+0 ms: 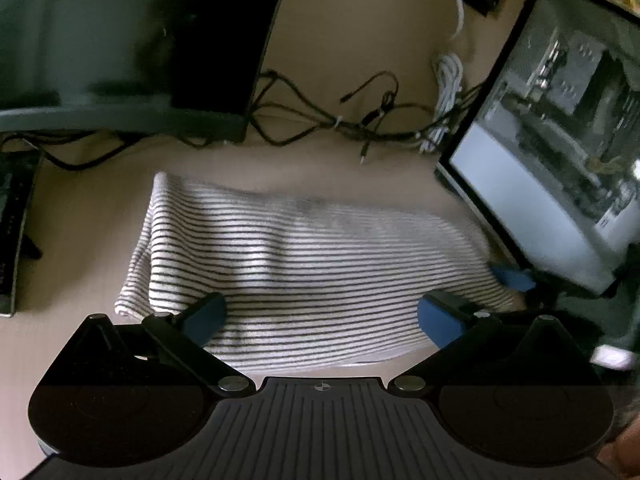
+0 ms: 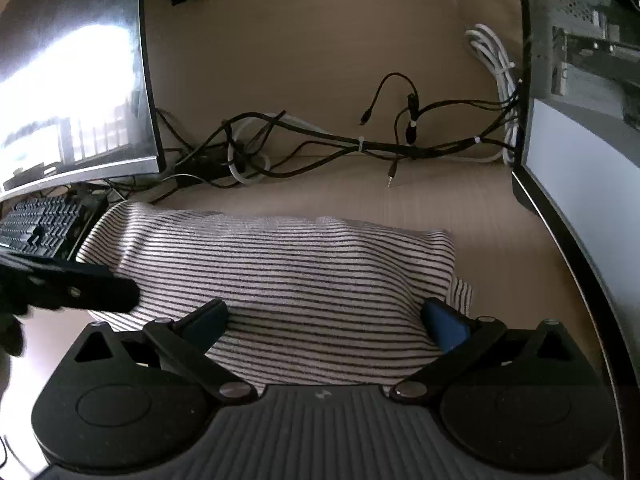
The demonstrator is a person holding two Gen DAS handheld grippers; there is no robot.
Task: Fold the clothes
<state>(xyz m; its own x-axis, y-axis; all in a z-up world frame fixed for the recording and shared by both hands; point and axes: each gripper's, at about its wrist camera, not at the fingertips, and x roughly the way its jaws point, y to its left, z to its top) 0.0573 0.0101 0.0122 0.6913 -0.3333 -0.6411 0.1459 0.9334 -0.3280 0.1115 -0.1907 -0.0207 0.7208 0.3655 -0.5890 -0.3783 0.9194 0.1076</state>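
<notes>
A white cloth with thin black stripes [image 1: 304, 264] lies folded into a rectangle on the tan desk [image 1: 360, 32]. It also shows in the right wrist view [image 2: 296, 276]. My left gripper [image 1: 320, 320] is open, its blue-padded fingers spread wide just above the cloth's near edge. My right gripper [image 2: 326, 320] is open too, its fingers spread over the cloth's near right part. The left gripper's black body [image 2: 76, 284] shows in the right wrist view at the cloth's left side. The right gripper's blue pad [image 1: 514, 276] shows in the left wrist view by the cloth's right edge.
A curved monitor [image 2: 76, 80] stands at the left with a black keyboard [image 2: 40, 224] below it. A glass-sided computer case [image 1: 560, 140] stands at the right. A tangle of black and white cables [image 2: 360, 144] lies behind the cloth.
</notes>
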